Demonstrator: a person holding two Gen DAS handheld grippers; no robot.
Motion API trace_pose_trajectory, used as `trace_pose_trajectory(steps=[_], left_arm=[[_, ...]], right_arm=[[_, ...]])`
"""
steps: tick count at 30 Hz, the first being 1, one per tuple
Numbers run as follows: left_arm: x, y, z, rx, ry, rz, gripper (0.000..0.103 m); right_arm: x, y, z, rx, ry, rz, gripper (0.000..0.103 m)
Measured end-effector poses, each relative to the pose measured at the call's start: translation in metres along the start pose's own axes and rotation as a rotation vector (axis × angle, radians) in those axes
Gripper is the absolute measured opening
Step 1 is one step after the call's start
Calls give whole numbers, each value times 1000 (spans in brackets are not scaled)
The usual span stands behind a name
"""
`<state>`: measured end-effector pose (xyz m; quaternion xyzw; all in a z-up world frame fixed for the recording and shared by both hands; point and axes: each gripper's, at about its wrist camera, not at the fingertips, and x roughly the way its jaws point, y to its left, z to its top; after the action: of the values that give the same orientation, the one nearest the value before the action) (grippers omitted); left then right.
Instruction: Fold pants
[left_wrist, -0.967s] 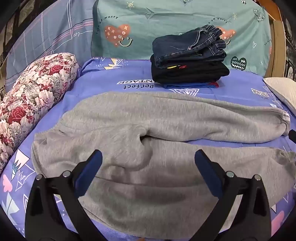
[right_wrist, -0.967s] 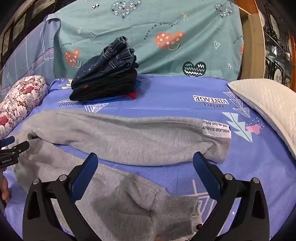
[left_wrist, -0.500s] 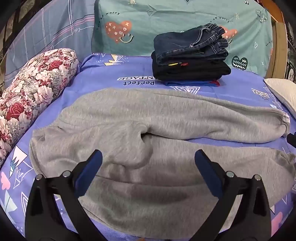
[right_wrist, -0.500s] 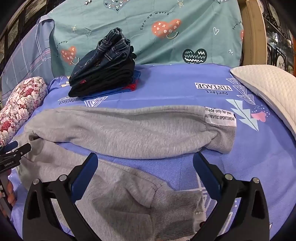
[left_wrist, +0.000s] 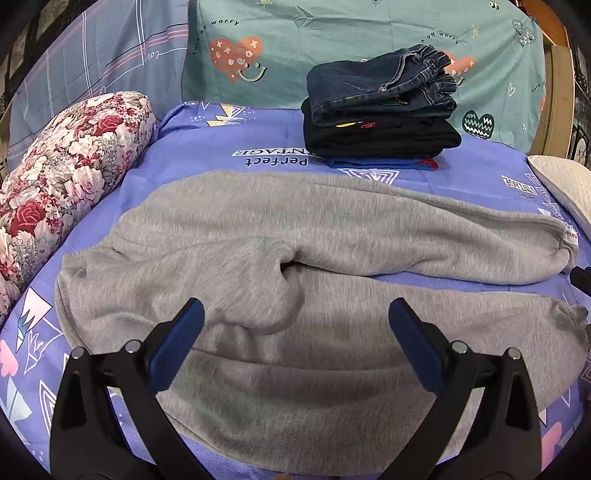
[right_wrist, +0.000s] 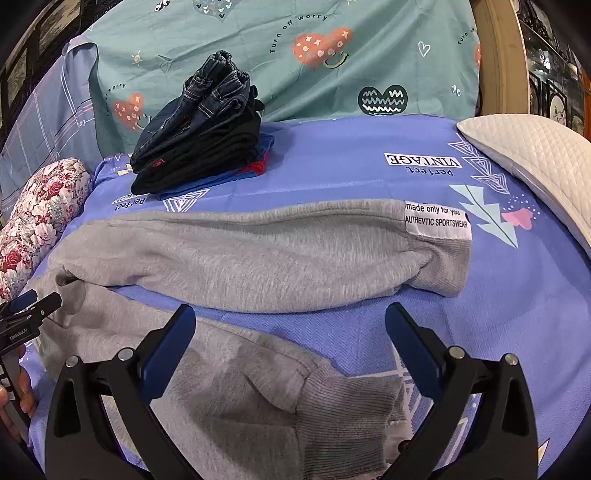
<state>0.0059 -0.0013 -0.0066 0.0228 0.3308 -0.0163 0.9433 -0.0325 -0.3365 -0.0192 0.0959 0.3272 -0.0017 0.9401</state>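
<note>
Pants (left_wrist: 314, 288) lie unfolded, near edge hidden by both wide-open, empty grippers, left (left_wrist: 295, 321), right (right_wrist: 290, 325)

A bedroom at home: bed spread with a purple printed sheet (left_wrist: 229, 133), floral bolster (left_wrist: 70, 155) along one side, white quilted pillow (right_wrist: 532, 155) opposite, teal heart-print bedding (right_wrist: 332, 62) behind, folded clothes stack (left_wrist: 380, 114) on top.

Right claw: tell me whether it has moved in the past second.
Yes. The right claw has lowered and advanced toward the grey sweatpants; the white pillow sits higher in view.
</note>
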Motion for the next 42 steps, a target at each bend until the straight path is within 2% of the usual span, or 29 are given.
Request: trace_pose_trajectory(steps=[42], left_arm=[[2,3,0,-18,17,-17,101]], right_arm=[[3,-3,0,25,17,11,102]])
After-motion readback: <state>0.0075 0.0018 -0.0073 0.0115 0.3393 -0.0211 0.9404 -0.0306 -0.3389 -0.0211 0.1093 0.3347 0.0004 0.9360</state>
